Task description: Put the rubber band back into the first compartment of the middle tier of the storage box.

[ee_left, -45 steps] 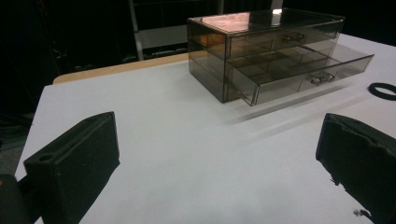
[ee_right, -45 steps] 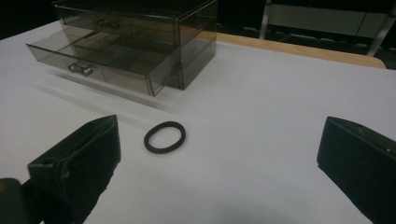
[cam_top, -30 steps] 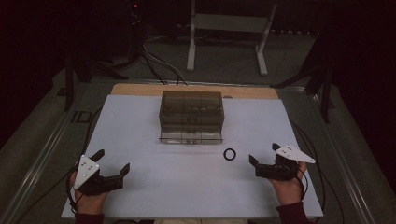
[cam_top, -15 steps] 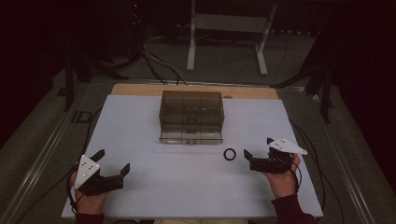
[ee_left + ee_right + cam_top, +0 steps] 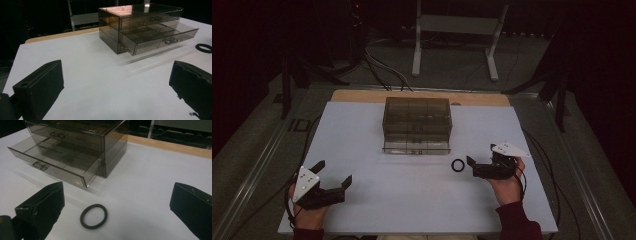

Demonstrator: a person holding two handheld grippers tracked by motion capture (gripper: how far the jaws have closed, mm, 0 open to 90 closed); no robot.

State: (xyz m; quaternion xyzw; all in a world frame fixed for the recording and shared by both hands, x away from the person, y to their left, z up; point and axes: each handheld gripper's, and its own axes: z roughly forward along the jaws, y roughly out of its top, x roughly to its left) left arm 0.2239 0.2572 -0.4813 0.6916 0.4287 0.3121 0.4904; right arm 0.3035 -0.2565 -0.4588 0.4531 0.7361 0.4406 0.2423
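Counting one ring (image 5: 93, 216), two drawers (image 5: 53, 165)

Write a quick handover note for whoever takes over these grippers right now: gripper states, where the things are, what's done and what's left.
Left hand-held gripper: open, holding nothing, near the table's front left corner.
Right hand-held gripper: open, jaws on either side of the black ring, not touching it.
The ring lies flat on the table in front of the smoky clear drawer box.
Done: the bottom drawer is pulled out; the top drawer is shut.
Left: nothing is gripped yet. Likely next is to close on the ring, lift it and drop it in the open drawer.
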